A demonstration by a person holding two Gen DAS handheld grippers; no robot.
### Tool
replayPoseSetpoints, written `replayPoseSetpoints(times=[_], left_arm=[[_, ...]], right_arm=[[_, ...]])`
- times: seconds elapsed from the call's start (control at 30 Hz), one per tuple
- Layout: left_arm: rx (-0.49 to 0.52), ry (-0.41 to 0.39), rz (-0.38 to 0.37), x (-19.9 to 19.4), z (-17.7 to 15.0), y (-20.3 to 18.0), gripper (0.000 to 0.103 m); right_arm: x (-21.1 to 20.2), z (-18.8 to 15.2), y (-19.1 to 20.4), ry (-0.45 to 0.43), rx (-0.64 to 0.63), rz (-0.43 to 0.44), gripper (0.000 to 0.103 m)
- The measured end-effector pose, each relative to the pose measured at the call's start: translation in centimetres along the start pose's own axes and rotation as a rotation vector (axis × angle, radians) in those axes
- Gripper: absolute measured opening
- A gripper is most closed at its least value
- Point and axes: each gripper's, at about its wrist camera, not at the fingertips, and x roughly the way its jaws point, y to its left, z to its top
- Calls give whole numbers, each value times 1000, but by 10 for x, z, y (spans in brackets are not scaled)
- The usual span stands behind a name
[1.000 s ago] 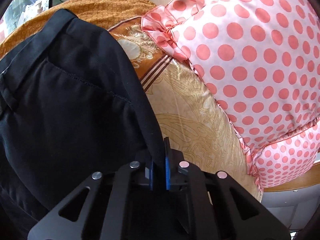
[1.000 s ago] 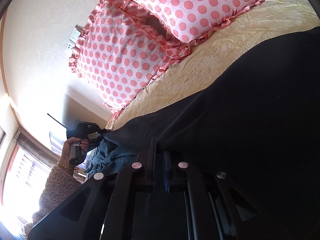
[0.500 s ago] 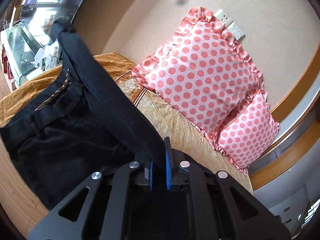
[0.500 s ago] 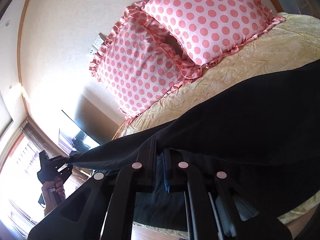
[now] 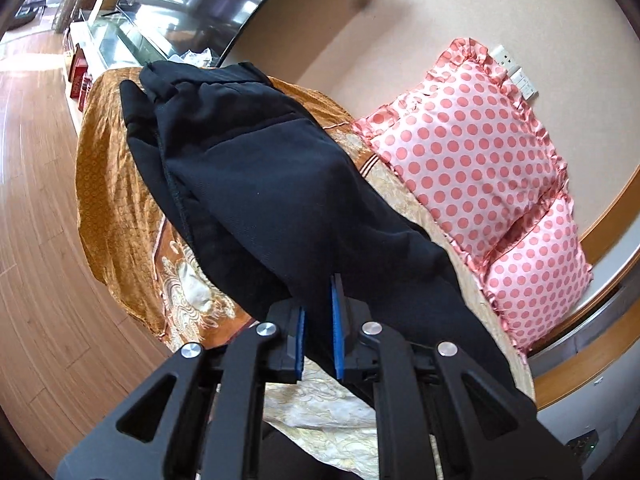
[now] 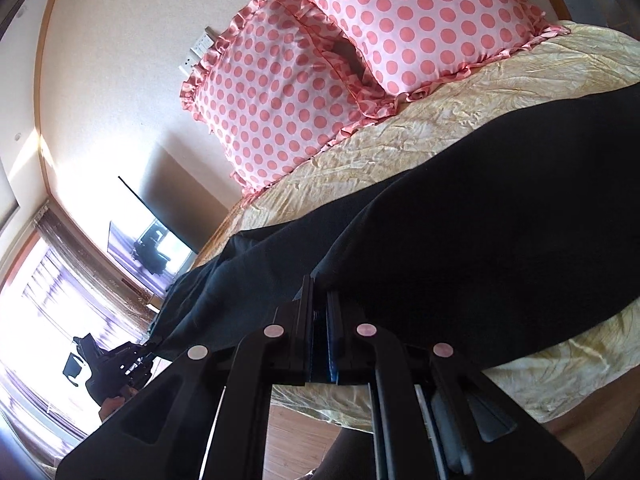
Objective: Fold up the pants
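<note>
One pair of black pants [image 5: 256,184] lies across the bed [image 5: 120,208], near two spotty pink pillows [image 5: 472,148]. The left gripper [image 5: 318,320] has just been opening (cloth between its jaws). The right gripper [image 6: 320,320] pinches the pants.

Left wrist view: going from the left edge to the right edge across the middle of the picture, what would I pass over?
Wooden floor → orange bedspread → black pants → polka-dot pillow → beige wall.
</note>
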Motion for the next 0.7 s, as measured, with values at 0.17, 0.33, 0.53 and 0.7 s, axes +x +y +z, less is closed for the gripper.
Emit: replayPoseSetpoints(times=[0.17,0.33,0.53,0.7], left_arm=[[147,-111,91,-16,-12,-16,47],[366,-279,233,-56,-22,-53,87],[487,-116,56,-38,-32,-112,95],[656,-41,19,4,-65,-166,98]], right_arm=[[4,-10,-6,80,-5,-63,12],[-32,-14,-3,49,-76,-114,74],[-98,5,-62,-112,122,-233,59],[-136,24,-117,-207,225,-468,54]])
